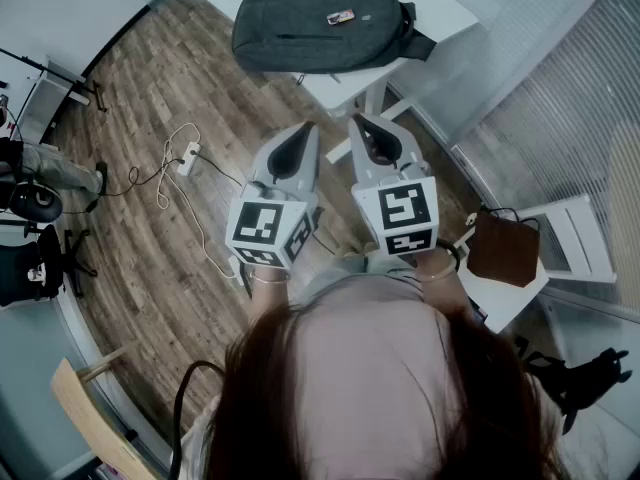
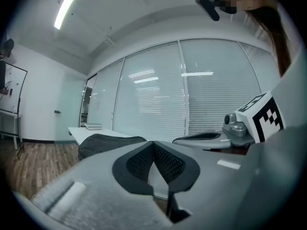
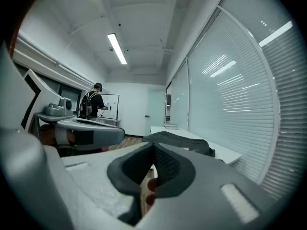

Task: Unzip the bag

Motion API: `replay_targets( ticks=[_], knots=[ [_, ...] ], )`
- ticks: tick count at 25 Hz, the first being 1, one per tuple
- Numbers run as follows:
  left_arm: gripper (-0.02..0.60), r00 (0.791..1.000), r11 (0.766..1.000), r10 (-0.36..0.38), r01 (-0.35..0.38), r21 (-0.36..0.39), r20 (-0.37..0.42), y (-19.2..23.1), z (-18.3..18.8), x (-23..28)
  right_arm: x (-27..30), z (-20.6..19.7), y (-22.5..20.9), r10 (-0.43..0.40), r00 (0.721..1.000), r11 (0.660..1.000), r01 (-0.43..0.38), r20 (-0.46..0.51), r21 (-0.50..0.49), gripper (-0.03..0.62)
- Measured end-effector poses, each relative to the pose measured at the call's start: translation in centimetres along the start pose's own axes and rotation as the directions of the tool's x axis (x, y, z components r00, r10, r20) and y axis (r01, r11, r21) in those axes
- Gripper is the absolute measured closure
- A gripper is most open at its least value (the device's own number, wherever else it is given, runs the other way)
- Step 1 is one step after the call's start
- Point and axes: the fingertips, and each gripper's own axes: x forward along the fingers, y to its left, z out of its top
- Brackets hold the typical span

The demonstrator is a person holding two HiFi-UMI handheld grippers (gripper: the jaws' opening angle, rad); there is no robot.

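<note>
Ahead, flat dark grey bag (image 1: pixel 300 30)

Dark grey bag (image 1: pixel 318 23), white table (image 1: pixel 445 3)

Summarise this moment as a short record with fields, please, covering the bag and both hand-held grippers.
Bag: dark grey fabric bag, lying flat on the white table
Zip: no opening visible from the head view
Left hand-held gripper: jaws together, nothing between them
Right hand-held gripper: jaws together, nothing between them
Contact: neither touches the bag; both are held side by side, short of the table
Floor: white power strip with its cable on wood flooring
</note>
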Motion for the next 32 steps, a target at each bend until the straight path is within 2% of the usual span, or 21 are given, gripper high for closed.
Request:
replay_targets(
  ticks=[13, 25, 32],
  knots=[
    [0.572, 1.0, 1.0, -0.021, 0.021, -0.013, 0.002, 0.7, -0.5, 0.2, 0.9, 0.0, 0.5, -0.01, 1.0, 1.0, 0.01, 0.005, -0.011, 0.591],
    [0.572, 0.998, 0.998, -0.061, 0.061, -0.031, 0.006, 3.3, -1.1, -0.2, 2.7, -0.4, 1.9, -0.061, 0.998, 0.997, 0.061, -0.01, -0.051, 0.591],
    [0.572, 0.998, 0.996, -0.069, 0.069, -0.049, -0.001, 4.4, -1.7, 0.4, 3.6, -0.6, 1.8, -0.065, 0.998, 0.996, 0.065, 0.006, -0.059, 0.591]
  ],
)
